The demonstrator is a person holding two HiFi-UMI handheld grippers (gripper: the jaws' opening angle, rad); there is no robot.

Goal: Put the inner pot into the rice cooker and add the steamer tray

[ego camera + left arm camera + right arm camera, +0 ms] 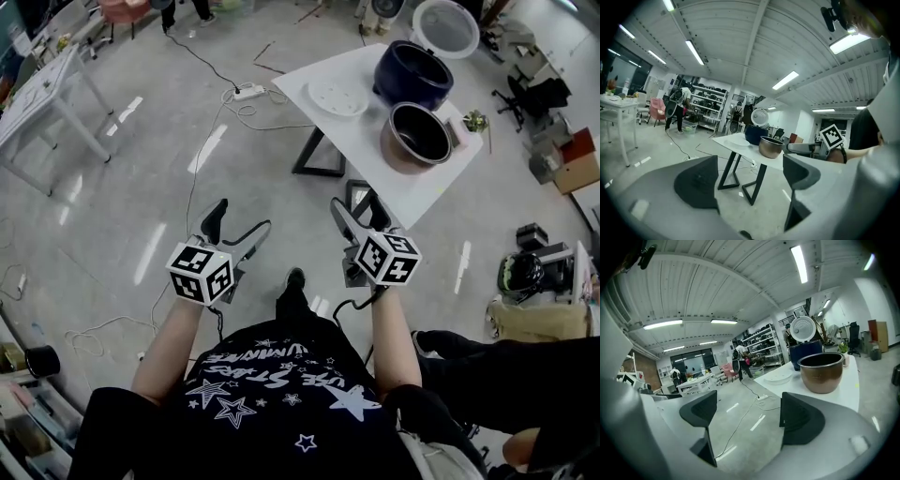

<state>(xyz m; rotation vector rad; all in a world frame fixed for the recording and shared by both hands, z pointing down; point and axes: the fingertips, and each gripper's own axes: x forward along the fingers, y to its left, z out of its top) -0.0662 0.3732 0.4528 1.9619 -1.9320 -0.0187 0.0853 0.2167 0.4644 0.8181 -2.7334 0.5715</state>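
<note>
A white table [319, 127] stands ahead of me on the grey floor. On it are the dark blue rice cooker [412, 73] with its lid [446, 26] up, the bronze inner pot [417, 136] standing beside the cooker, and the white steamer tray [337, 97] lying flat. Both grippers hang in the air short of the table. My left gripper [236, 223] is open and empty. The right gripper [356, 208] is open too, nothing between its jaws. The right gripper view has the pot [822, 372], tray [778, 377] and cooker [806, 352] ahead to the right.
A power strip [248, 92] and cables lie on the floor left of the table. Another white table [37, 94] stands far left. Boxes and gear [562, 159] crowd the right side. A person's legs [506, 375] are close at my right.
</note>
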